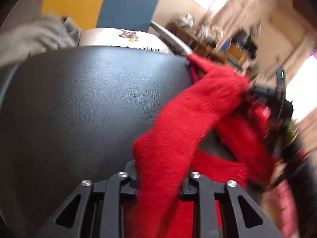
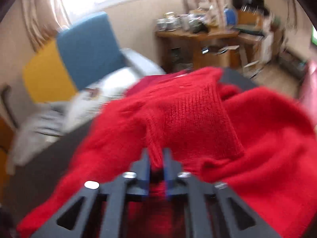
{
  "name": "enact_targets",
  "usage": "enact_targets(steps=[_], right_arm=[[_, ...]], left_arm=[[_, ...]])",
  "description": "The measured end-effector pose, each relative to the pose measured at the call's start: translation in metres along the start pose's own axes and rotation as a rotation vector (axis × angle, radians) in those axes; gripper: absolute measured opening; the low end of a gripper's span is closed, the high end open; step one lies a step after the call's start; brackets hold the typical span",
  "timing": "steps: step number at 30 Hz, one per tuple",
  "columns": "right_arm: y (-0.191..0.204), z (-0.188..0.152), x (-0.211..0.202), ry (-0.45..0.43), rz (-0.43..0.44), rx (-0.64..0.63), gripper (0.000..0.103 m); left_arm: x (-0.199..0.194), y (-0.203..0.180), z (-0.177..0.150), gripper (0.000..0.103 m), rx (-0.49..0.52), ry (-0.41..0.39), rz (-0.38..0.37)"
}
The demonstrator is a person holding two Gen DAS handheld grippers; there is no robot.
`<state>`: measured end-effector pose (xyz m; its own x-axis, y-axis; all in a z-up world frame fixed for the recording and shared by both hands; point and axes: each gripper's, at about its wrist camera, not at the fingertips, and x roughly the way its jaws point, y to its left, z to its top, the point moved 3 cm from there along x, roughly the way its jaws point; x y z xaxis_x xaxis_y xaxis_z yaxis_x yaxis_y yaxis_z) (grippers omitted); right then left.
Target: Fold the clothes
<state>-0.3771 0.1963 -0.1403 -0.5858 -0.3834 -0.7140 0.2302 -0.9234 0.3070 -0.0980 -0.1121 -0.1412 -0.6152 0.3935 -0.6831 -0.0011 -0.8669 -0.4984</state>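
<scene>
Both hand-held grippers, left [image 1: 158, 180] and right [image 2: 156, 158], apparently pinch the red sweater [image 2: 198, 115] above the black table [image 1: 79, 99].

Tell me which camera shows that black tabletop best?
The left wrist view: the black tabletop fills most of it, sharp enough to show its leathery grain. In the right wrist view the red sweater covers nearly all of it; only blurred dark strips show beside the sweater.
</scene>
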Motion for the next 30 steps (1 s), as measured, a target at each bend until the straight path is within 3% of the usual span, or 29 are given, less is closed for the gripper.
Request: enact_targets(steps=[4, 8, 9, 11, 14, 17, 20, 23, 27, 30], right_arm=[[0.034, -0.039, -0.018, 0.03, 0.244, 0.077, 0.007], [0.1, -0.086, -0.046, 0.039, 0.515, 0.098, 0.006], [0.12, -0.096, -0.055, 0.04, 0.577, 0.086, 0.002], [0.173, -0.116, -0.076, 0.047, 0.723, 0.05, 0.002], [0.251, -0.138, -0.109, 0.049, 0.873, -0.041, 0.002], [0.317, -0.159, -0.143, 0.066, 0.95, -0.164, 0.004], [0.361, -0.193, -0.177, 0.058, 0.946, -0.289, 0.009], [0.367, -0.222, -0.197, 0.077, 0.908, -0.366, 0.015], [0.338, -0.251, -0.195, 0.111, 0.79, -0.336, 0.018], [0.301, -0.275, -0.172, 0.164, 0.601, -0.293, 0.018]], left_arm=[[-0.063, 0.006, -0.012, 0.018, -0.086, -0.088, -0.103], [-0.134, 0.019, -0.025, 0.016, -0.116, -0.166, -0.102], [-0.151, 0.023, -0.029, 0.016, -0.124, -0.186, -0.099], [-0.184, 0.029, -0.038, 0.016, -0.14, -0.226, -0.092], [-0.233, 0.037, -0.054, 0.016, -0.161, -0.293, -0.079], [-0.271, 0.058, -0.066, 0.016, -0.219, -0.358, -0.049], [-0.308, 0.092, -0.077, 0.016, -0.285, -0.425, 0.007], [-0.34, 0.142, -0.086, 0.016, -0.367, -0.459, 0.115], [-0.363, 0.206, -0.092, 0.016, -0.448, -0.438, 0.282], [-0.371, 0.242, -0.099, 0.017, -0.495, -0.398, 0.383]])
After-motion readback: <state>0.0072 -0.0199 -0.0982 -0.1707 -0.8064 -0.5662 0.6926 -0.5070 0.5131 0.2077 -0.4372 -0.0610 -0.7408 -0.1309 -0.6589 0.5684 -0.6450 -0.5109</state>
